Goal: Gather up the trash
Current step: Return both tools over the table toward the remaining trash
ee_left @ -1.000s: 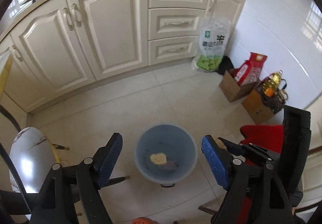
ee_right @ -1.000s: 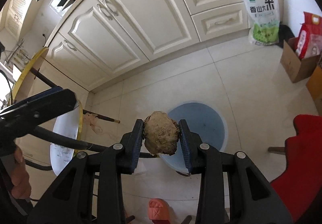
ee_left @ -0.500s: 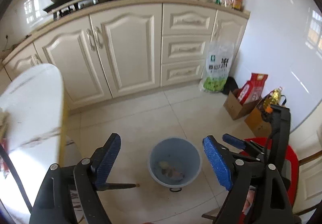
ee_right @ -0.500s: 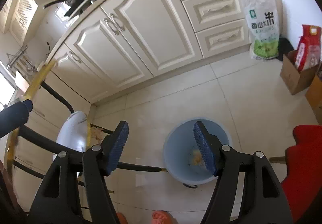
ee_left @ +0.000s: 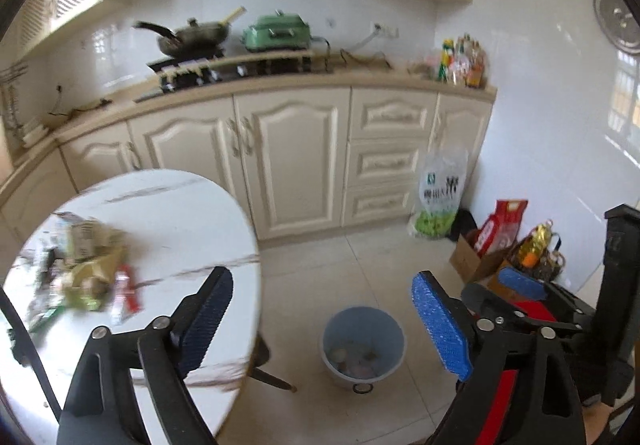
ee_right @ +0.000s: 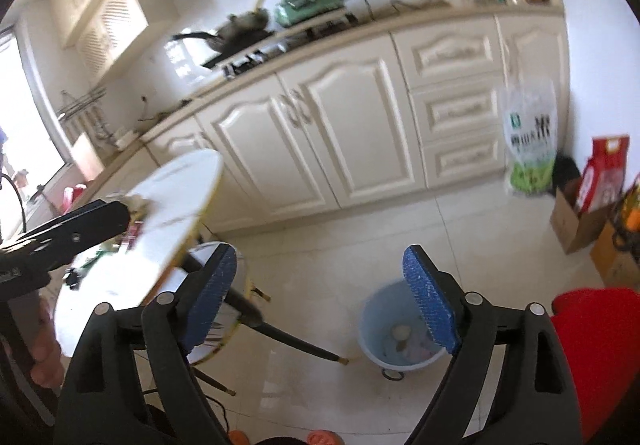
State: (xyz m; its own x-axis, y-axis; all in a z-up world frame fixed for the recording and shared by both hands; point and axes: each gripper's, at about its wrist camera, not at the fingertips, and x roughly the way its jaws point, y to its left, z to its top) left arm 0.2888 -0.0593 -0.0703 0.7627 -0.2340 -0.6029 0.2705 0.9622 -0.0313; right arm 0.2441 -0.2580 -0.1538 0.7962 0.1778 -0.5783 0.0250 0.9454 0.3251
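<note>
Cream kitchen cabinets (ee_left: 296,161) are backing a round marble table (ee_left: 168,213) with wrappers (ee_left: 92,269) heaped near its left edge. Left gripper (ee_left: 320,319) and right gripper (ee_right: 320,295) have just been opening, nothing between them. Blurred framing is risking a misjudged grab, scattering trash beside the blue bin (ee_left: 362,345).

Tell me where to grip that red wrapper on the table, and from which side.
Judging from the blurred left wrist view, the red wrapper lies flat at the near edge of the trash pile. Come from above, pinching across its narrow width; its clear right side faces bare table.
</note>
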